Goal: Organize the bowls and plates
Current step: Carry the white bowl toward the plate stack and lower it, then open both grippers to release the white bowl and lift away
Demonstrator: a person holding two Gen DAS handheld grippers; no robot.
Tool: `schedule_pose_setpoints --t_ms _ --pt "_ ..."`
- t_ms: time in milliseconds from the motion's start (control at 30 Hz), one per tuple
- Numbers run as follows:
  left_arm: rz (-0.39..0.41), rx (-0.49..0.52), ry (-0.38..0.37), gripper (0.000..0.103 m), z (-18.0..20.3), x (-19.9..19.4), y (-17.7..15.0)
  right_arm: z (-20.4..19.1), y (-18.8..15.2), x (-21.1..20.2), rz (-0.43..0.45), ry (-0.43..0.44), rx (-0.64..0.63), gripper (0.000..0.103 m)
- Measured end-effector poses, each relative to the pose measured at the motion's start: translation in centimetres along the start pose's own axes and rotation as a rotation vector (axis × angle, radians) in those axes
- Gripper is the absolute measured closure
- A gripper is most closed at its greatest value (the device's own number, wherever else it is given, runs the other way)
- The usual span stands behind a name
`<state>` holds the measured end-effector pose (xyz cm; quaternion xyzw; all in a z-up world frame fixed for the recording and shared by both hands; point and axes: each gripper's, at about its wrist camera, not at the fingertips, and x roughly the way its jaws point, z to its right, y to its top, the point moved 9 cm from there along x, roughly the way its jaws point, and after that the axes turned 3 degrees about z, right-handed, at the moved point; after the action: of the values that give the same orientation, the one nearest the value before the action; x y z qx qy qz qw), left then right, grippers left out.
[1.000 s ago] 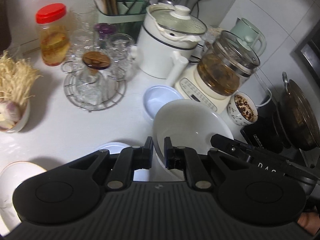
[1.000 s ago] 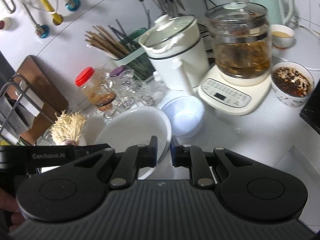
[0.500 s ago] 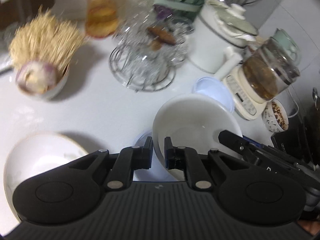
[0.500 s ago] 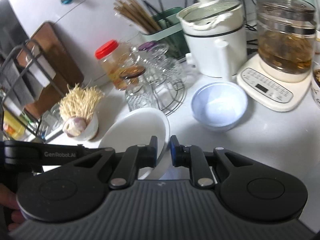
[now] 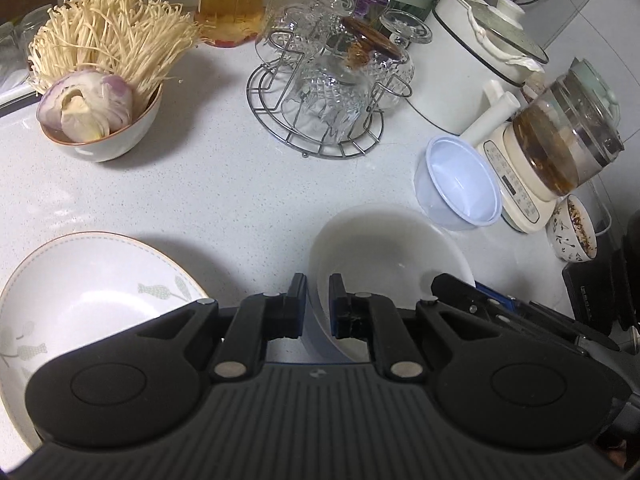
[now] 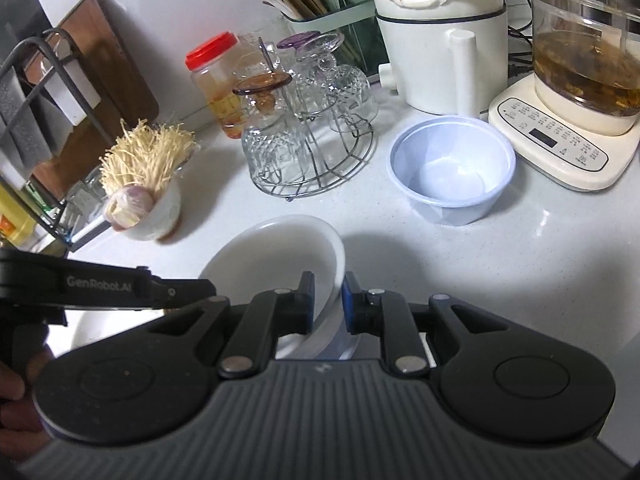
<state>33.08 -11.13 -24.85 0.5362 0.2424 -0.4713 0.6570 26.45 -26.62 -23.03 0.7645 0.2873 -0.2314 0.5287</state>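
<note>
A home kitchen is indicated — a speckled white tabletop [image 5: 224,184] is crowded with a white electric cooking pot [image 6: 440,40], a glass kettle of brown tea [image 6: 584,40], a green chopstick holder [image 6: 320,12] and upturned cut-glass cups on a wire rack [image 5: 320,92].

Glossy white ceramic bowl [image 5: 384,248], translucent plastic bowl [image 5: 460,184], speckled stone counter [image 5: 240,184].

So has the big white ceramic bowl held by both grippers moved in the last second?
Yes. The big white ceramic bowl has been carried left, away from the translucent blue plastic bowl that it sat against.
</note>
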Motion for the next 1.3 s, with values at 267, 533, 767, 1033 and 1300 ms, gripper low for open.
schedule_pose_setpoints --t_ms 267,533,767,1033,1300 --pt "0.005 -0.004 0.002 0.077 -0.3 -0.3 -0.9 0.3 -0.4 -0.1 -0.001 0.007 0.015 0.045" --pt "0.079 0.033 0.013 0.077 1.2 -4.5 0.9 -0.7 1.4 -2.6 0.036 0.018 0.000 0.046" --pt "0.148 0.101 0.006 0.077 4.2 -9.7 2.8 -2.1 4.4 -7.3 0.118 0.020 -0.027 0.046" --pt "0.173 0.112 -0.004 0.077 6.7 -11.8 2.6 -1.9 6.5 -11.2 0.172 -0.003 -0.074 0.046" --pt "0.199 0.117 0.002 0.077 8.3 -12.1 2.1 -0.5 6.6 -12.4 0.181 -0.004 -0.079 0.046"
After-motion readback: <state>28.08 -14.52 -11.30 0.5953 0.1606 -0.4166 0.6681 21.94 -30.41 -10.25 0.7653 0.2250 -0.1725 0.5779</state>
